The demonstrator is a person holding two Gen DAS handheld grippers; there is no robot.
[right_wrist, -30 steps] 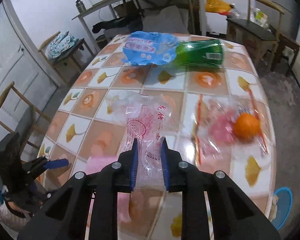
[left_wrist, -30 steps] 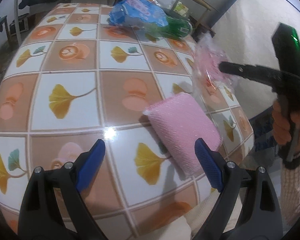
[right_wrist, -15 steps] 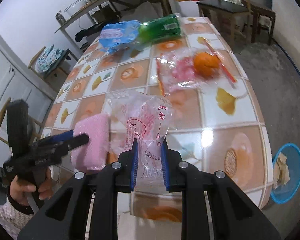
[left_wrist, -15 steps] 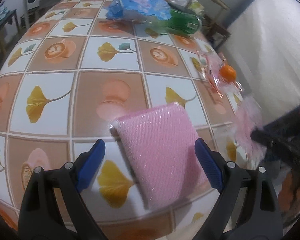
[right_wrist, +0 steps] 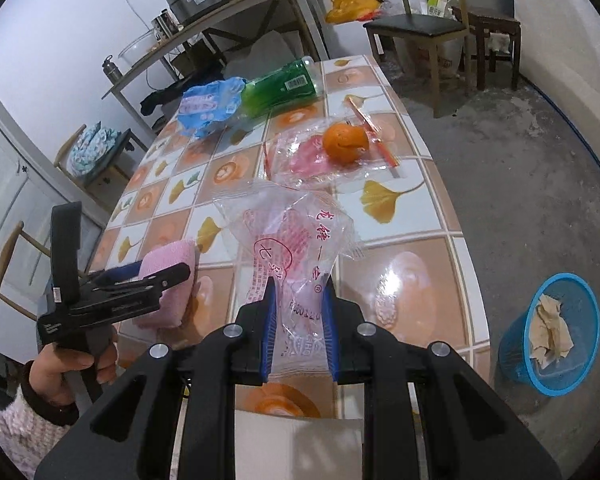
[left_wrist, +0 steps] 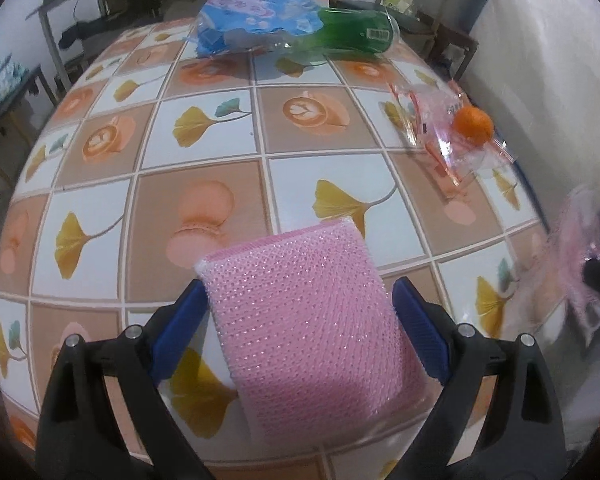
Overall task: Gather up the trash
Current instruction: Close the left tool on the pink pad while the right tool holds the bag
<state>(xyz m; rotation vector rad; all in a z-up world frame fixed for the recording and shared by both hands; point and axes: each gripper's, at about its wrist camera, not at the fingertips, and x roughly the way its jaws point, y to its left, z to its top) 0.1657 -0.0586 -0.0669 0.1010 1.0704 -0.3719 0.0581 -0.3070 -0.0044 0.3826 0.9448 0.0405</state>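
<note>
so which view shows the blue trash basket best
The right wrist view. The blue basket stands on the floor beside the table, its rim and the crumpled paper inside it in plain sight. The left wrist view does not show the basket at all.

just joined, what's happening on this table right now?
A person is clearing trash off a tiled table with a handheld gripper in each hand. The right gripper is shut on a clear plastic wrapper with red print. The left gripper is open, its jaws on either side of a pink sponge near the table's edge, not squeezing it. A blue bag, a green bottle and an orange on another wrapper lie on the table. A blue basket with paper sits on the floor.
</note>
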